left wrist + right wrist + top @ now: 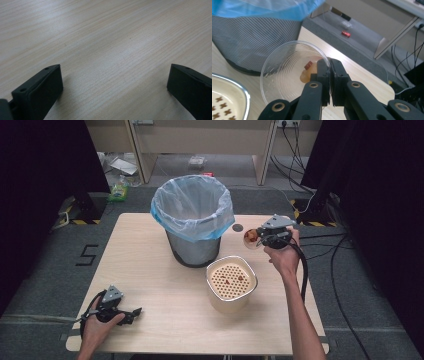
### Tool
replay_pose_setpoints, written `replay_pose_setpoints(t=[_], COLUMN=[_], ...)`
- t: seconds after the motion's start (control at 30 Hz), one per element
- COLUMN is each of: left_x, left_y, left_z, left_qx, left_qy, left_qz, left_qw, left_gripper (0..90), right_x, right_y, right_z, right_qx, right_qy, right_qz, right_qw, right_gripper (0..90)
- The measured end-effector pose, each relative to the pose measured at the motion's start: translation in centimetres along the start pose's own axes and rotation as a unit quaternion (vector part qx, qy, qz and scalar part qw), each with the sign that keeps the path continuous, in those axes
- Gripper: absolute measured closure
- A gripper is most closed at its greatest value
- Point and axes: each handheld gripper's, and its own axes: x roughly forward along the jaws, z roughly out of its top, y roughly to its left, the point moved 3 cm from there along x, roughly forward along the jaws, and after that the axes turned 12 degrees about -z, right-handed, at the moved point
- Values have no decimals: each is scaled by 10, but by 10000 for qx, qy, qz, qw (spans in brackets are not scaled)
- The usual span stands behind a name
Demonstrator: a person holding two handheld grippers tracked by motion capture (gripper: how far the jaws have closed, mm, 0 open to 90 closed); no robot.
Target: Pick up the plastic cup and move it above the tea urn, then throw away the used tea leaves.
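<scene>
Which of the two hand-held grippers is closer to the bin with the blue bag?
The right. The right gripper, pinching a clear plastic cup, is just beside the bin. The left gripper rests open at the table's near left corner, far from it.

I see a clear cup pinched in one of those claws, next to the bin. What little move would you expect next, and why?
Probably a short carry toward the lined bin, then a tip over it. The right gripper is shut on the rim of the clear cup, which holds orange-brown leftovers, and the cup hangs beside the bin, not yet above its opening. The strainer bowl is another possible target, so this is a guess.
</scene>
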Motion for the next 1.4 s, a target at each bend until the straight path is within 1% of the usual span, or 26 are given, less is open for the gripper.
replay_pose_setpoints(t=[0.1, 0.23, 0.27, 0.3, 0.53, 0.57, 0.6, 0.67, 0.7, 0.73, 0.77, 0.8, 0.87, 0.93, 1.0, 1.03, 1.07, 1.1, 1.17, 1.2, 1.23, 1.27, 1.3, 1.33, 1.37, 1.4], left_x=[0, 0, 0, 0, 0, 0, 0, 0, 0, 0, 0, 0, 0, 0, 0, 0, 0, 0, 0, 0, 0, 0, 0, 0, 0, 0], left_y=[0, 0, 0, 0, 0, 0, 0, 0, 0, 0, 0, 0, 0, 0, 0, 0, 0, 0, 0, 0, 0, 0, 0, 0, 0, 0], left_z=[0, 0, 0, 0, 0, 0, 0, 0, 0, 0, 0, 0, 0, 0, 0, 0, 0, 0, 0, 0, 0, 0, 0, 0, 0, 0], left_qx=[0, 1, 1, 8, 1, 0, 2, 1, 2, 2, 2, 10, 2, 2, 3, 3, 3, 11, 3, 3, 3, 3, 3, 10, 10, 2], left_qy=[4, 1, 1, 1, -2, -1, 2, -1, 0, 0, -2, -2, -3, -3, -5, -5, -3, -1, -3, -3, 0, -5, -5, -2, -2, -3], left_qz=[0, 0, 0, 4, 3, 3, 3, 1, 2, 2, 0, 4, 4, 4, 2, 2, 4, 7, 4, 4, 4, 2, 2, 7, 7, 4], left_qw=[10000, 10000, 10000, 10000, 10000, 10000, 10000, 10000, 10000, 10000, 10000, 10000, 10000, 10000, 10000, 10000, 10000, 10000, 10000, 10000, 10000, 10000, 10000, 10000, 10000, 10000], left_gripper=[0, 0, 0, 0, 0, 0, 0, 0, 0, 0, 0, 0, 0, 0, 0, 0, 0, 0, 0, 0, 0, 0, 0, 0, 0, 0], right_x=[-8, -19, -19, -25, -36, -40, -40, -45, -50, -50, -52, -57, -59, -63, -69, -73, -73, -75, -75, -76, -76, -74, -74, -76, -76, -77], right_y=[4, 14, 14, 22, 37, 41, 41, 47, 54, 54, 56, 64, 73, 79, 84, 88, 88, 93, 98, 101, 101, 105, 105, 107, 107, 109], right_z=[4, 7, 7, 7, 6, 6, 6, 4, 3, 3, 2, -3, -7, -11, -13, -13, -13, -13, -14, -15, -15, -16, -16, -17, -17, -18], right_qx=[-99, -398, -398, -584, -780, -964, -964, -1102, -1315, -1315, -1405, -1475, -1729, -1832, -2039, -2237, -2237, -2426, -2521, -2633, -2633, -2832, -2832, -2950, -2950, -2958], right_qy=[-170, -383, -383, -525, -805, -1012, -1012, -1205, -1412, -1412, -1514, -1733, -1865, -2036, -2182, -2245, -2245, -2268, -2325, -2380, -2380, -2408, -2408, -2478, -2478, -2512], right_qz=[-16, -203, -203, -309, -422, -570, -570, -688, -859, -859, -930, -1168, -1398, -1598, -1826, -1994, -1994, -2110, -2137, -2167, -2167, -2266, -2266, -2363, -2363, -2398], right_qw=[9998, 9983, 9983, 9964, 9928, 9885, 9885, 9842, 9774, 9774, 9740, 9667, 9570, 9484, 9367, 9272, 9272, 9193, 9147, 9094, 9094, 9003, 9003, 8920, 8920, 8899], right_gripper=[873, 872, 872, 873, 873, 873, 873, 873, 873, 873, 873, 874, 874, 875, 875, 875, 875, 875, 875, 875, 875, 876, 876, 878, 878, 878])
